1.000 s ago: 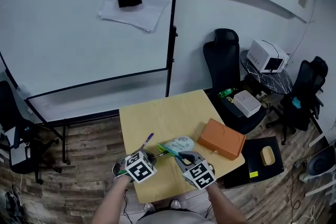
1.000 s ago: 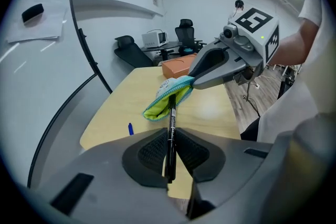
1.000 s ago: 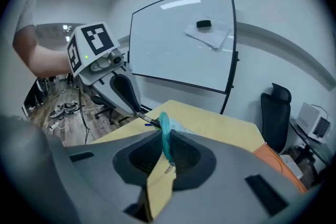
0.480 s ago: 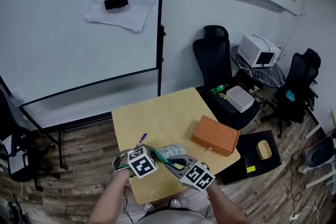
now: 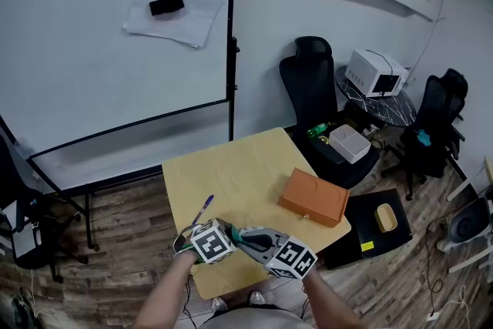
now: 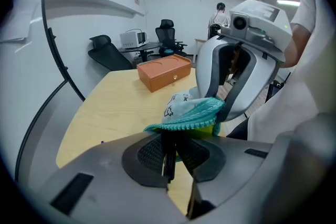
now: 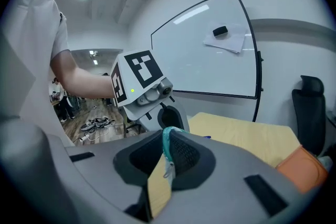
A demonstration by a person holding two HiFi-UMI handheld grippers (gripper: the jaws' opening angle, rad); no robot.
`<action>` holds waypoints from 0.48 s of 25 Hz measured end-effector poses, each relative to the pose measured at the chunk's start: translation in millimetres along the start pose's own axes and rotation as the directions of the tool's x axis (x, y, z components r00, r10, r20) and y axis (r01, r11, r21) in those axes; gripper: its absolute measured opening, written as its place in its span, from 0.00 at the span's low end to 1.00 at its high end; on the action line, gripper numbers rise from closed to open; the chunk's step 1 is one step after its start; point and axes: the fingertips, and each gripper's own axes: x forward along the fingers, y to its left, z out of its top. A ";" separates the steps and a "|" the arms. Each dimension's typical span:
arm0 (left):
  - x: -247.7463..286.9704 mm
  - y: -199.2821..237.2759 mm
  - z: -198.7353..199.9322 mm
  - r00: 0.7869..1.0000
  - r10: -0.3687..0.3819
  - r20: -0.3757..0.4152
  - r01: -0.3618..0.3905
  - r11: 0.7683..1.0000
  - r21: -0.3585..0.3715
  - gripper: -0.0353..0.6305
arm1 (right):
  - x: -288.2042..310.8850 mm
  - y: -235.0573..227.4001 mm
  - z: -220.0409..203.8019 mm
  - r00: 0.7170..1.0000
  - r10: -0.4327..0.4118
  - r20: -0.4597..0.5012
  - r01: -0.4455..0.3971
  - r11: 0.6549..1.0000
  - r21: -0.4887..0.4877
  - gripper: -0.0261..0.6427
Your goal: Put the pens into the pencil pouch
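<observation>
Farthest left, a purple pen [image 5: 202, 209] lies on the table [image 5: 231, 169], just beyond the left gripper [image 6: 169, 157] and apart from it. That gripper points down, its jaws drawn almost together on the teal rim of the pouch [image 6: 184, 113], with only the fabric and a dark strip of it between the pads. From this grip the pouch runs across to the right gripper [image 7: 167, 157], so it hangs between the two over the near edge of the table. A yellow-green bit shows under the rim beside the right gripper; I cannot tell what it is. The right gripper faces the left one, and its jaws are pressed onto the teal edge too, a small zip pull dangling at the pads. Past the right gripper, well apart from both, an orange box [image 5: 313, 198] sits near the table's right corner
</observation>
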 end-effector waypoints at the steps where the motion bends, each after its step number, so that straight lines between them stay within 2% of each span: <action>1: -0.4 -1.5 1.1 1.000 -0.002 0.014 0.002 1.000 -0.004 0.13 | -0.6 0.7 0.8 1.000 0.002 0.003 -0.002 1.000 0.003 0.10; 5: -2.2 -3.7 7.8 0.998 0.011 0.062 -0.012 1.000 0.002 0.13 | -2.6 1.6 3.6 1.000 0.009 0.008 -0.009 1.000 0.009 0.10; 9: -7.8 -0.9 9.5 0.994 0.035 0.099 -0.034 0.999 -0.015 0.14 | -7.7 -6.2 1.4 1.000 -0.023 0.010 0.022 0.999 0.030 0.09; 12: -18.0 3.1 12.8 0.989 0.055 0.134 -0.052 0.998 -0.029 0.21 | -13.2 -13.0 3.6 0.998 -0.050 0.026 0.049 0.998 0.046 0.09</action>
